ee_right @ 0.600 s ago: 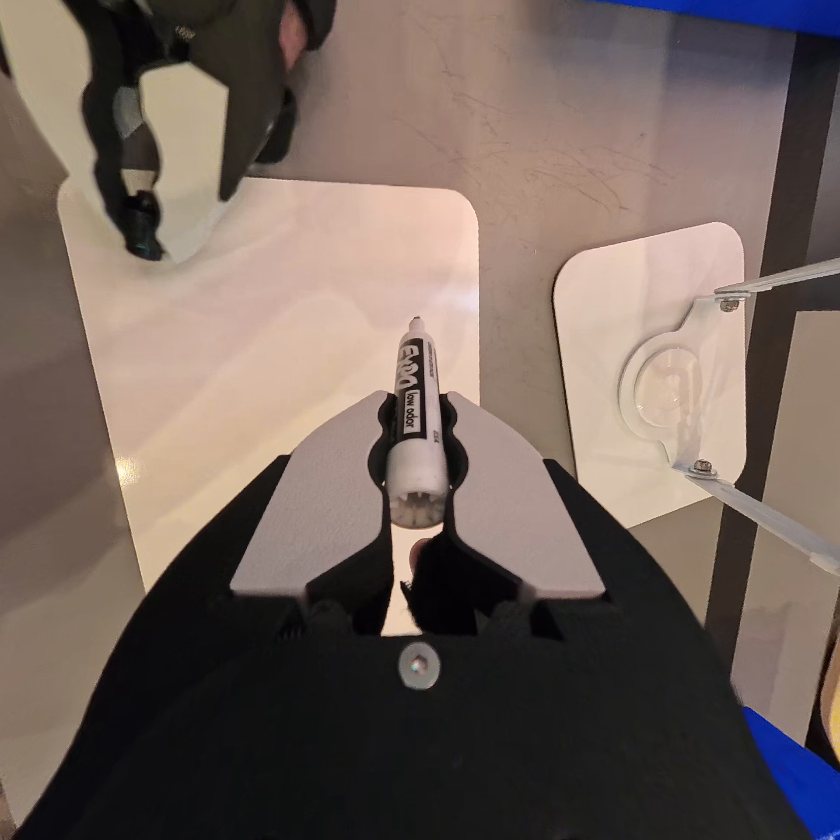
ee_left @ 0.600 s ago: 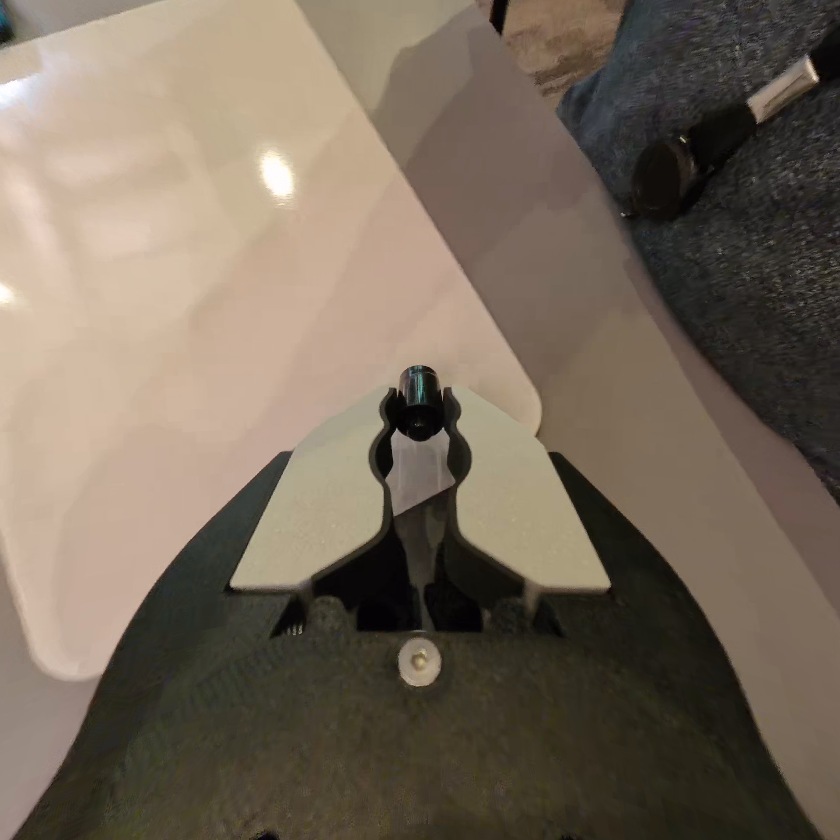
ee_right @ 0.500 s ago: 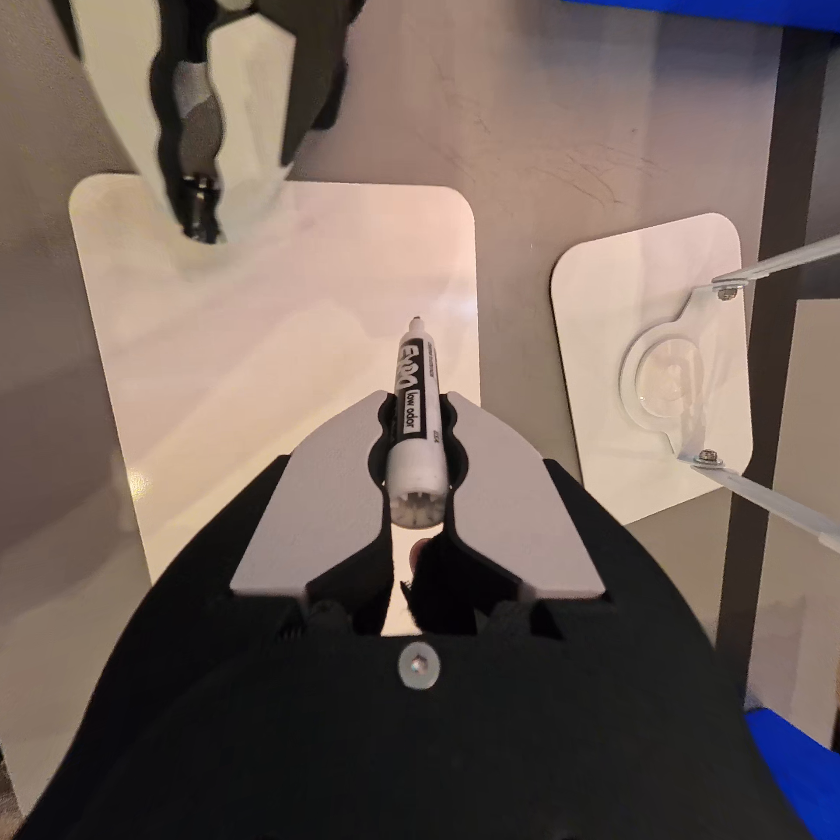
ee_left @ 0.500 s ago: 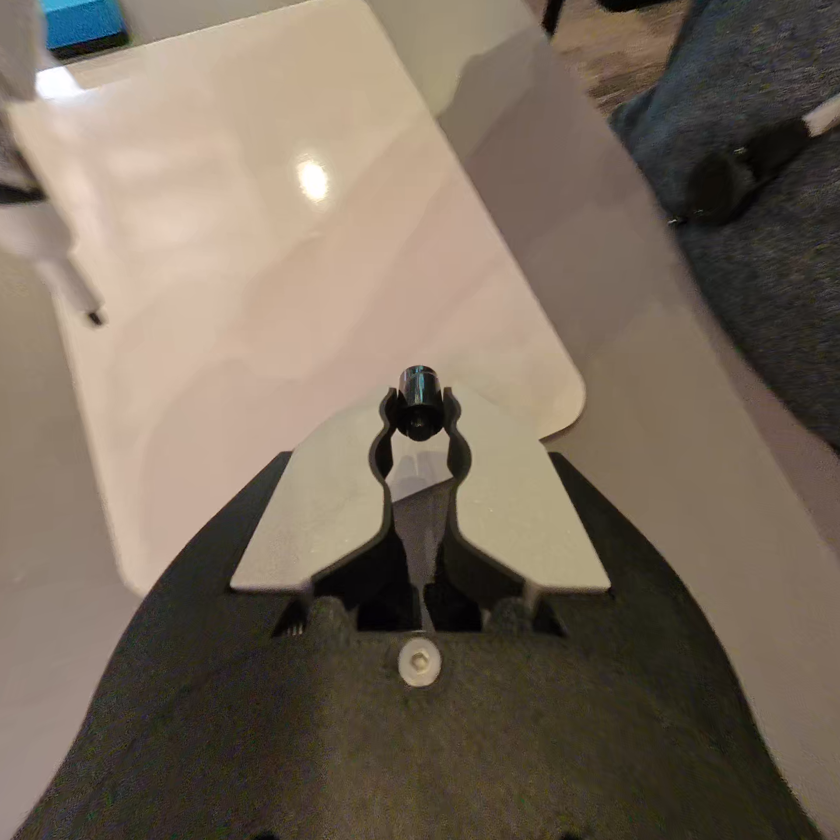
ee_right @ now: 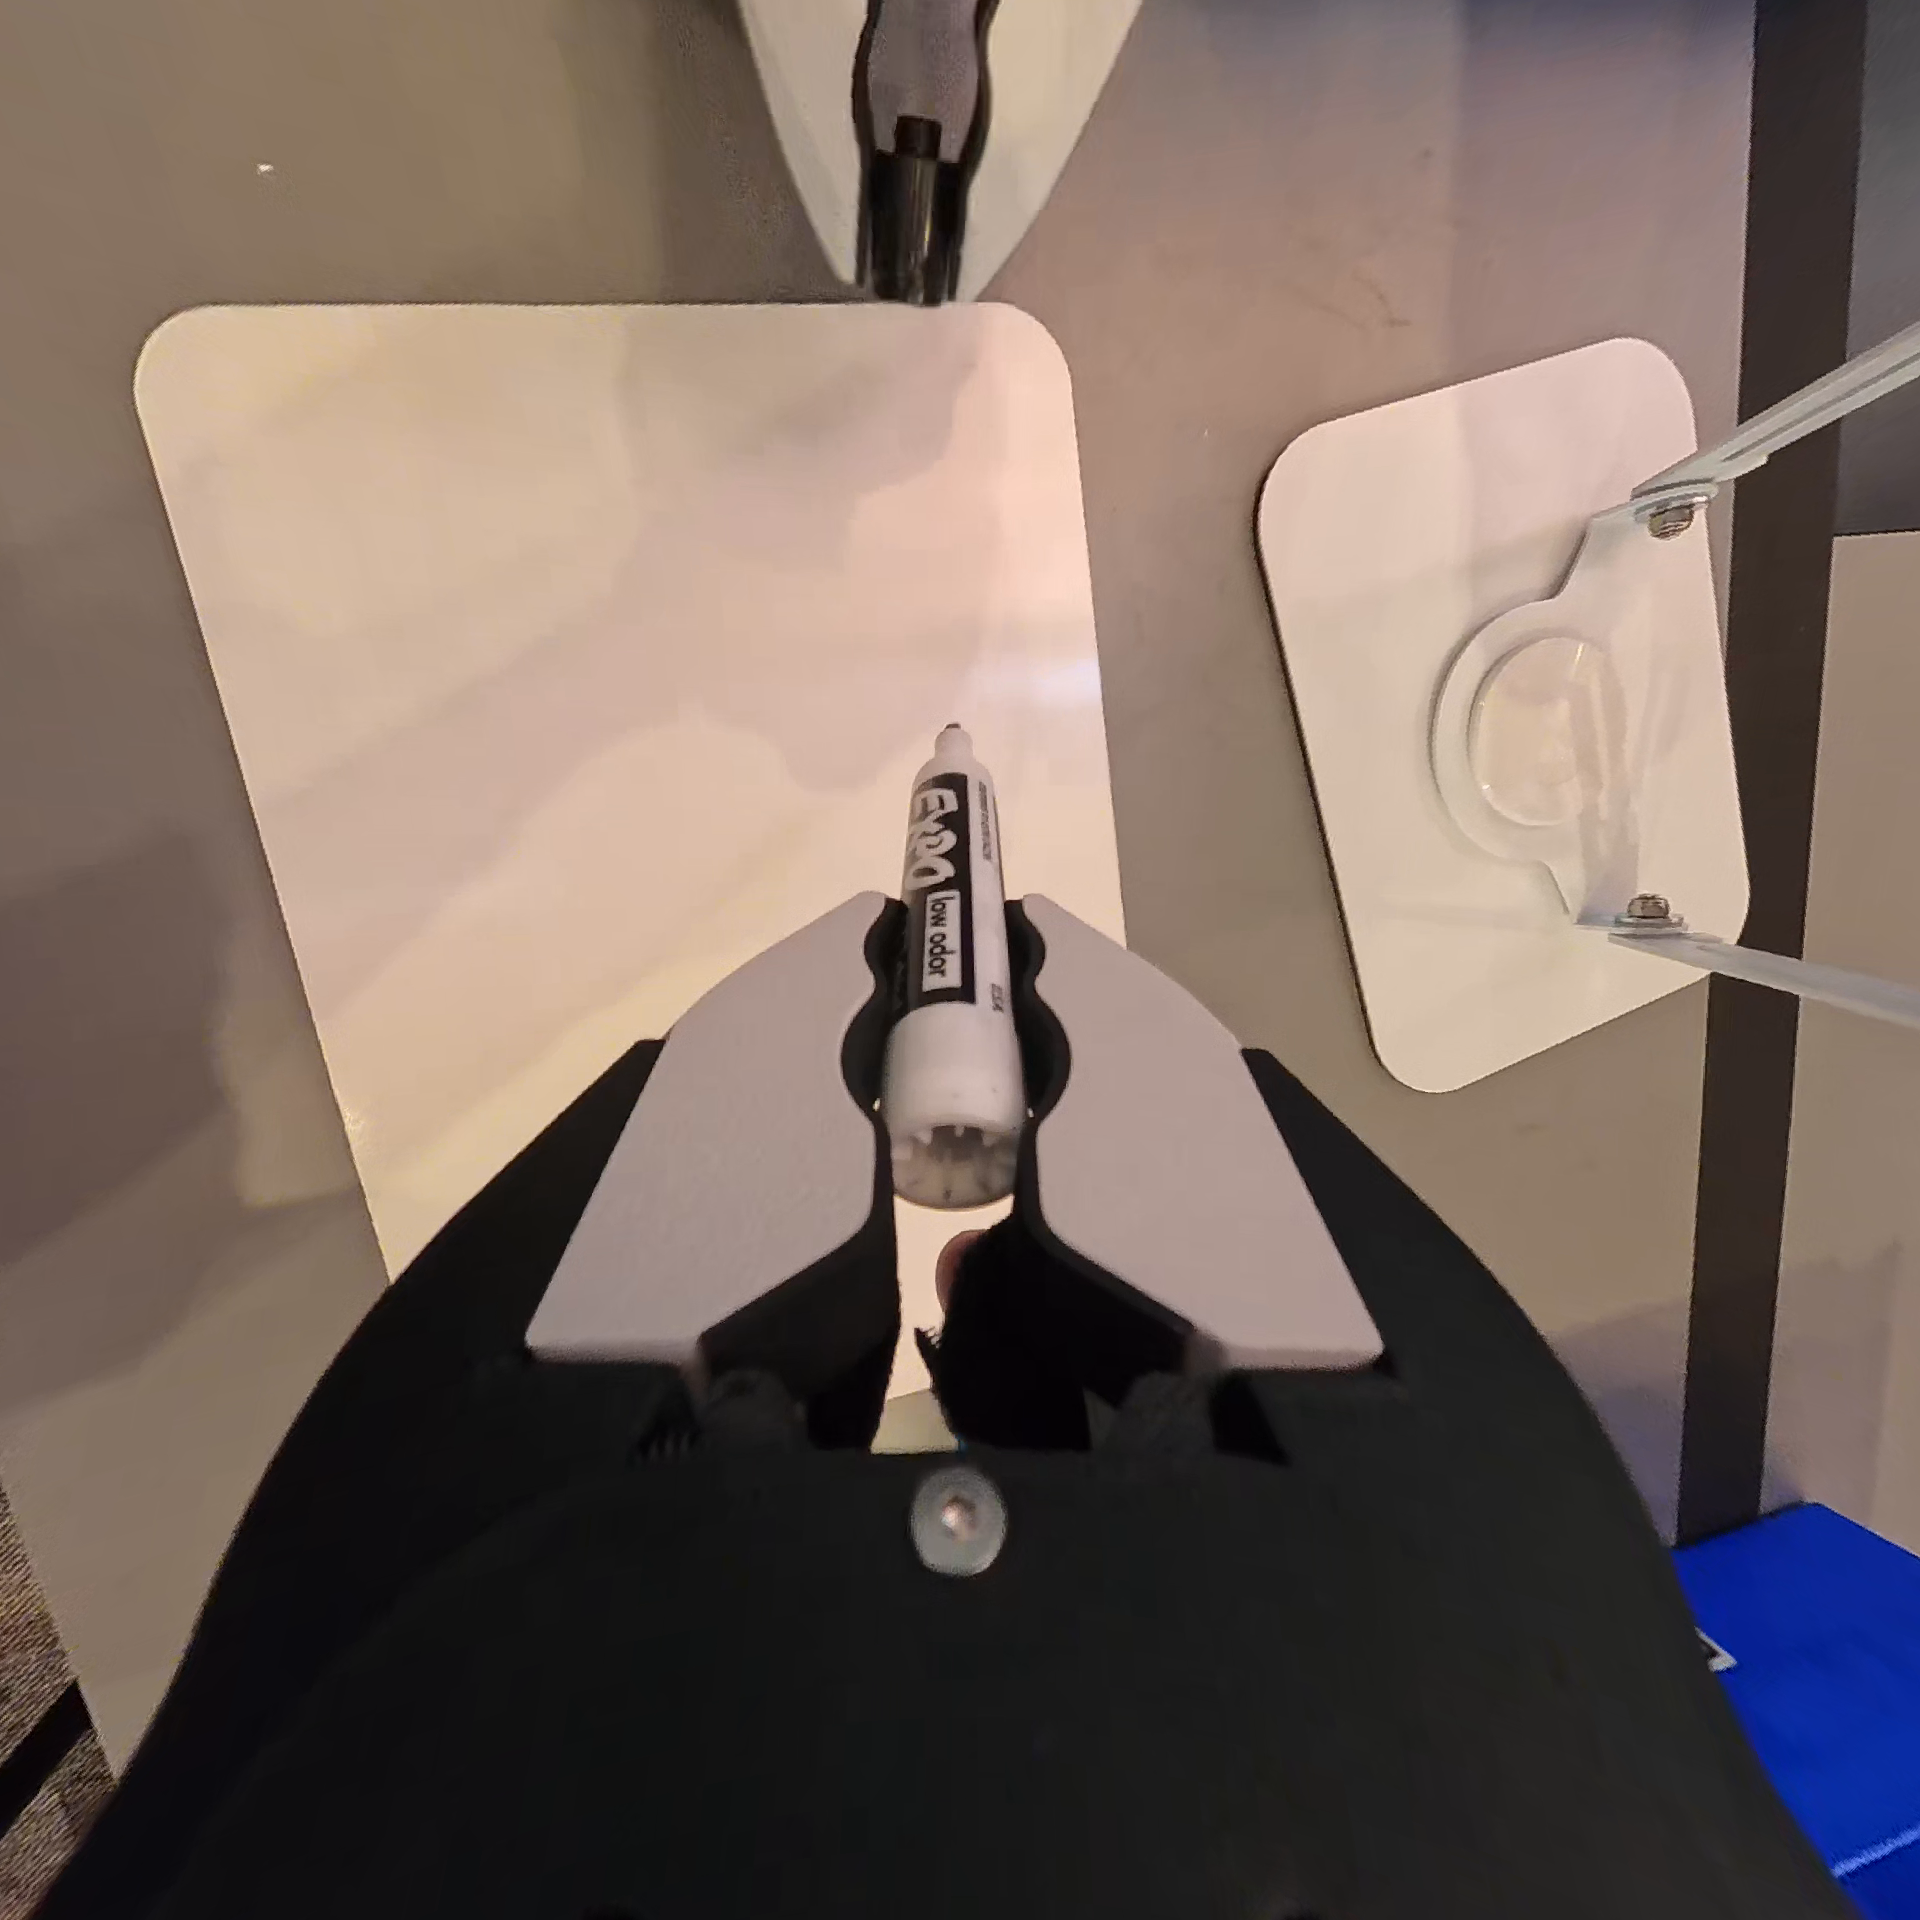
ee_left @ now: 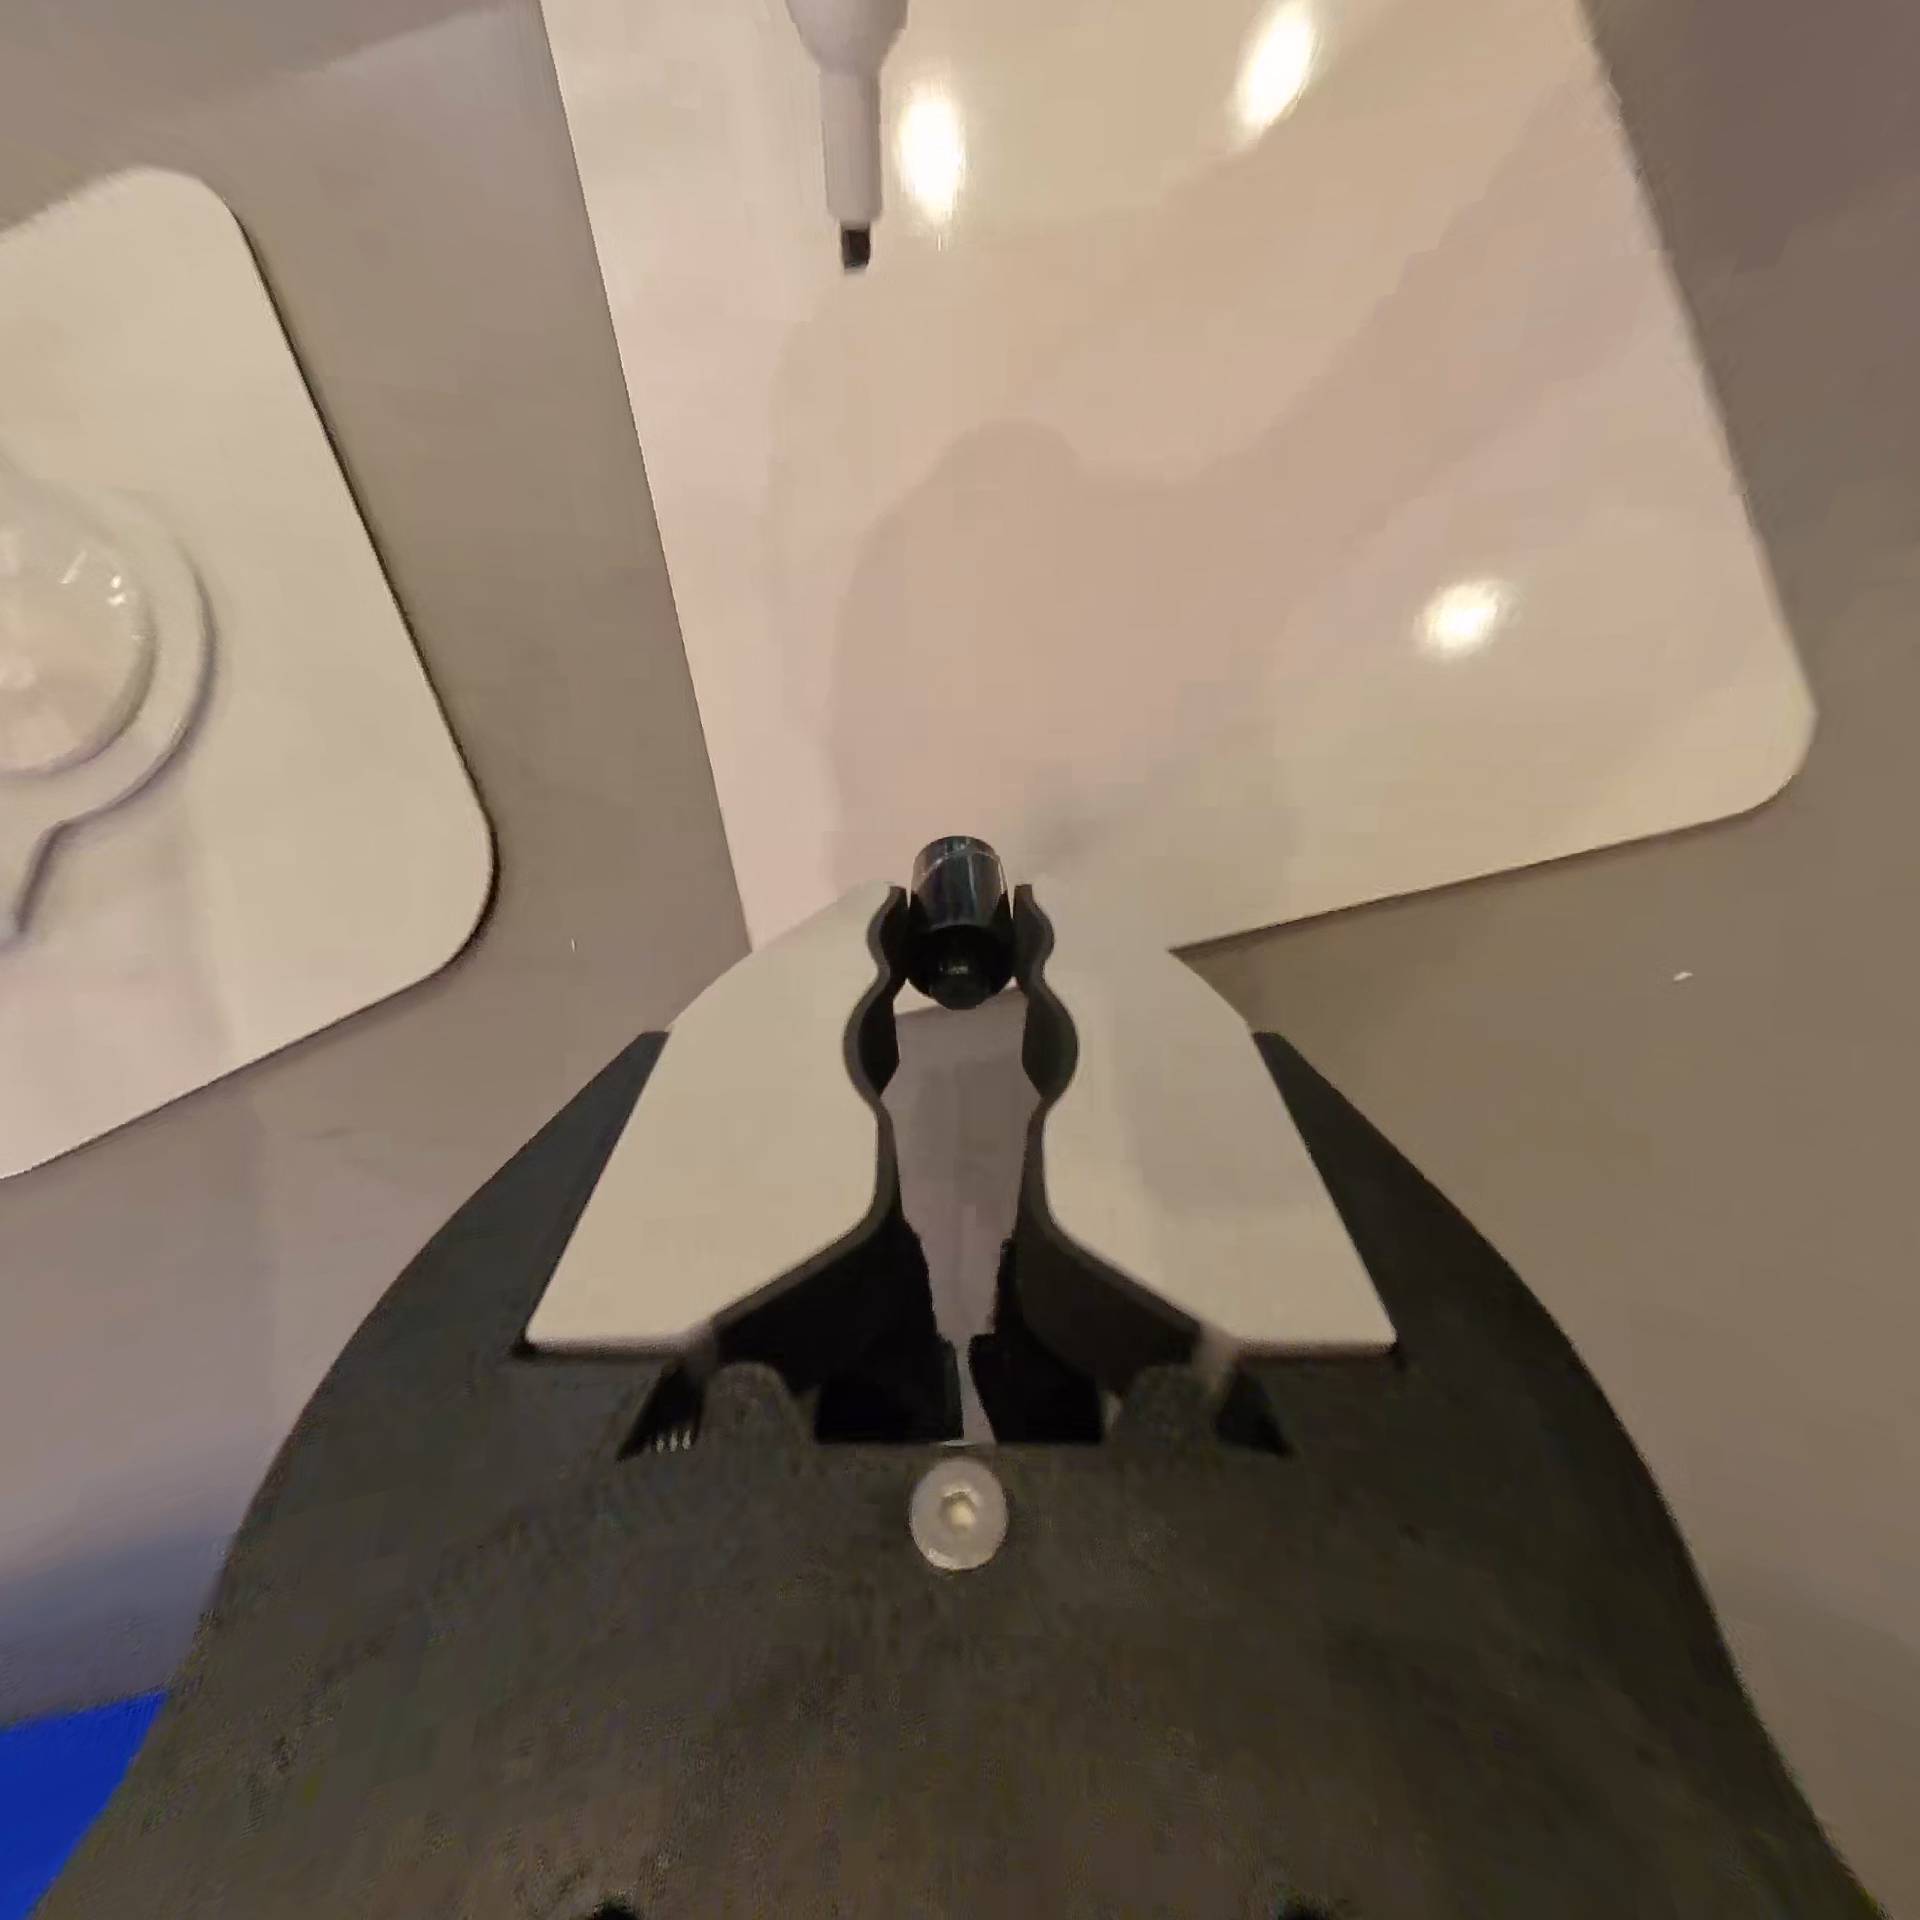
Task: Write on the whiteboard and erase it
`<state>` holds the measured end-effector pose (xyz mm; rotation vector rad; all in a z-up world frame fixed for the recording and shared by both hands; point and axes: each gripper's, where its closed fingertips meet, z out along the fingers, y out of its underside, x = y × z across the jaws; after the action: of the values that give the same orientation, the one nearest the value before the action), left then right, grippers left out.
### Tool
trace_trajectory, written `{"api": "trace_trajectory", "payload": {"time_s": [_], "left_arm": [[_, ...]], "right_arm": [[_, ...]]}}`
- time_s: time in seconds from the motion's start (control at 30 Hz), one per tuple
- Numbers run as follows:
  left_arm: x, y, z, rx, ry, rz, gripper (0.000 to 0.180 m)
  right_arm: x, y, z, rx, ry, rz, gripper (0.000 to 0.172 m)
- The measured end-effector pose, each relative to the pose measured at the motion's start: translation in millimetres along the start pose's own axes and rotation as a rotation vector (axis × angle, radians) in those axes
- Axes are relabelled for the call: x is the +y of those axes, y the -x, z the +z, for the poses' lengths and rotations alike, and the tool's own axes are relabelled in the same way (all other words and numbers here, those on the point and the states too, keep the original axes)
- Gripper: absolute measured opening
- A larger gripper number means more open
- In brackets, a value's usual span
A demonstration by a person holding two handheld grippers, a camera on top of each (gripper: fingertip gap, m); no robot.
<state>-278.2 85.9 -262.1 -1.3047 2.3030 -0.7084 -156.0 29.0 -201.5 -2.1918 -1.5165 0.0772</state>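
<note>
In the right wrist view the right tool (ee_right: 958, 940) pinches a white marker (ee_right: 951, 935), both scalloped fingers pressed on its barrel; the marker runs forward along the fingers, its uncapped dark tip toward the middle of the frame over the whiteboard (ee_right: 520, 644), though whether the tip touches the board is hard to tell. The whiteboard lies flat on the grey worktop (ee_right: 1174, 260), filling the centre and left of that frame. At the top centre of the same frame the left tool (ee_right: 914, 145) shows, cut off by the edge, clamping a black cap (ee_right: 914, 140). In the left wrist view that black cap (ee_left: 958, 914) sits squeezed between the left tool's (ee_left: 958, 925) fingertips, in the centre of the frame, above the near edge of the whiteboard (ee_left: 1299, 468); the marker's nib end (ee_left: 850, 135) pokes in at the top centre, its barrel cut off. Counted: one marker, one cap, two tools, one whiteboard, and one smaller white plate (ee_right: 1351, 623) carrying a clear mount (ee_right: 1538, 727), at the right of the right wrist view and the left edge of the left one. A blue thing (ee_right: 1818, 1621) in the lower right corner is too cropped to identify.
</note>
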Motion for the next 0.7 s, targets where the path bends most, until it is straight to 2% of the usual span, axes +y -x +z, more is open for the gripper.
{"api": "trace_trajectory", "payload": {"time_s": [0.2,0.37,0.5,0.7], "left_arm": [[16,19,4,-0.053,0.213,0.051,0.02],[21,21,7,-0.025,0.348,0.055,0.02],[36,22,15,0.004,0.47,0.047,0.02],[36,19,19,0.019,0.521,0.054,0.02]], "right_arm": [[3,0,-2,0.005,0.008,0.001,0.021],[3,2,-1,-0.001,0.005,-0.001,0.021],[4,2,2,-0.003,0.007,0.0,0.021],[6,3,3,-0.008,-0.005,0.006,0.021]]}}
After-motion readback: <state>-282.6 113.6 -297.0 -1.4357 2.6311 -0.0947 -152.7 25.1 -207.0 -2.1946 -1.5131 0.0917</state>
